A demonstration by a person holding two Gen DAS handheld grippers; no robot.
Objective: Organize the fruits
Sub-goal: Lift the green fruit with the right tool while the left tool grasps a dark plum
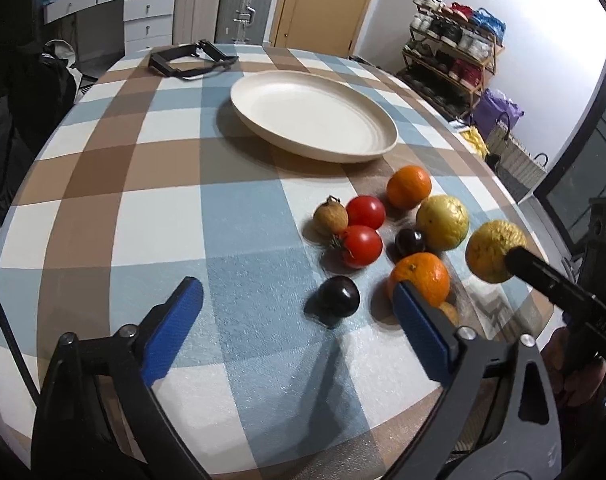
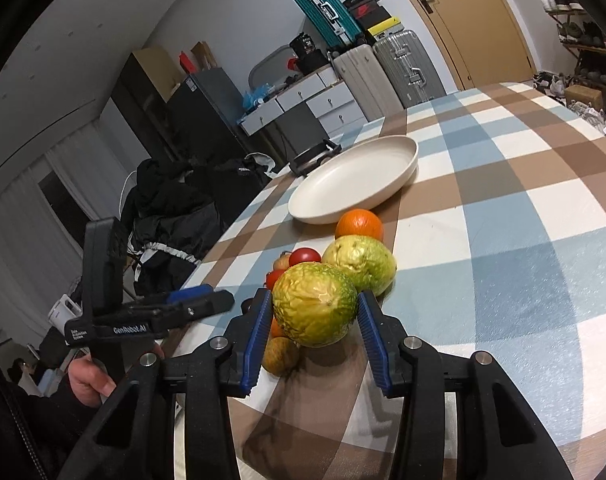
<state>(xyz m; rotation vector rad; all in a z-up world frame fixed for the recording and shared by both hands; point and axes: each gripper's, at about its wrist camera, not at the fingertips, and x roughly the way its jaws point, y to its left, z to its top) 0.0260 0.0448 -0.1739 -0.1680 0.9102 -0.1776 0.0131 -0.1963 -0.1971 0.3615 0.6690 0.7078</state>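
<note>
My right gripper [image 2: 315, 312] is shut on a wrinkled yellow-green fruit [image 2: 315, 310] and holds it just above the table; it also shows in the left wrist view [image 1: 491, 250]. My left gripper [image 1: 299, 300] is open and empty, low over the table, with a dark plum [image 1: 339, 295] between its fingers and an orange [image 1: 423, 276] by the right finger. Beyond lie two tomatoes [image 1: 363, 244], a brown fruit [image 1: 330, 216], another plum [image 1: 410, 241], a second yellow-green fruit [image 1: 443, 222] and an orange [image 1: 409, 186]. A cream plate [image 1: 311, 114] stands empty further back.
The table has a checked blue, brown and white cloth [image 1: 163, 208]. A black strap-like frame [image 1: 187, 60] lies at the far edge. Suitcases, drawers and a shoe rack [image 1: 451, 48] stand beyond the table. A small orange-brown fruit [image 2: 281, 354] lies under the held one.
</note>
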